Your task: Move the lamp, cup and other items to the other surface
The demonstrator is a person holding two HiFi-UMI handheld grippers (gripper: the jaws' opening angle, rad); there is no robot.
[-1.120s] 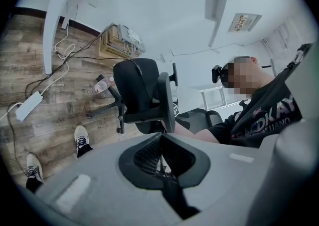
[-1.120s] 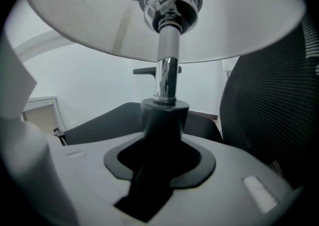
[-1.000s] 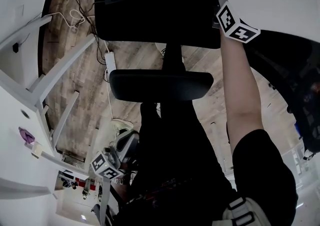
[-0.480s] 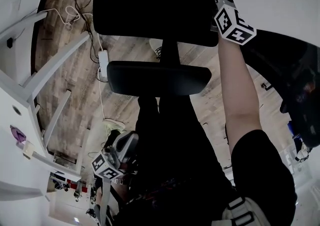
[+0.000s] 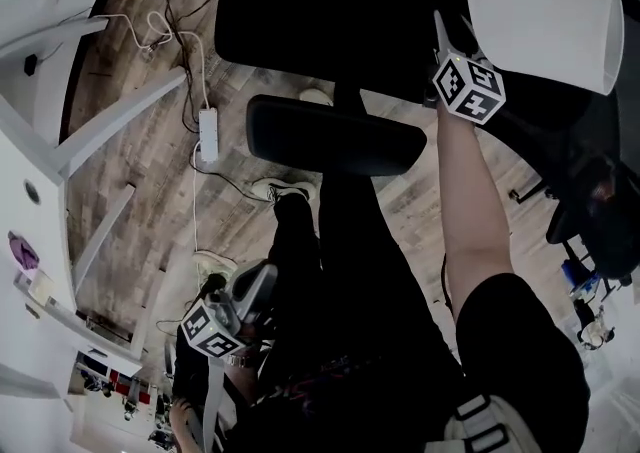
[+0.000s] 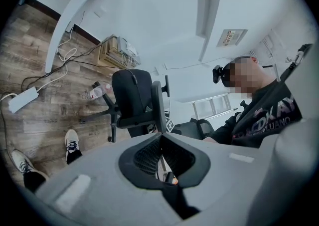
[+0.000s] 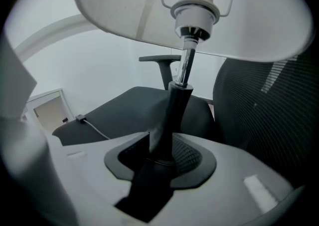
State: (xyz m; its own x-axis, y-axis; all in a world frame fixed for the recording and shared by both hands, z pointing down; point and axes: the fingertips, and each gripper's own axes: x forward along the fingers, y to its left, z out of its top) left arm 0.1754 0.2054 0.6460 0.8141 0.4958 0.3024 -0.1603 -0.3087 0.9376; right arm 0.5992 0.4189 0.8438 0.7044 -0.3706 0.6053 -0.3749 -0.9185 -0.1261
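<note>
- White-shaded lamp (image 5: 545, 11): lifted just beside the chair (image 5: 320, 1) back; judged in transit, not yet set down.
- Right gripper (image 7: 162, 145): jaws just closing, clamped on its dark stem (image 7: 174, 105).
- Left gripper (image 6: 160, 137): jaws together, empty.
- Long axis: along the jaws, shade end foremost.
- Outstanding: cup, other items; 0 in view.

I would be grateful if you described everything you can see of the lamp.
The lamp has a wide white shade, fabric by its look, on a thin wire frame. Under it sit a white ribbed socket and a slim shiny metal rod. The right gripper holds it by the stem below the shade; its jaws have just been closing and are shut on the stem. The lamp is beside a black chair. Its base is out of sight, and nothing else visibly touches it.
</note>
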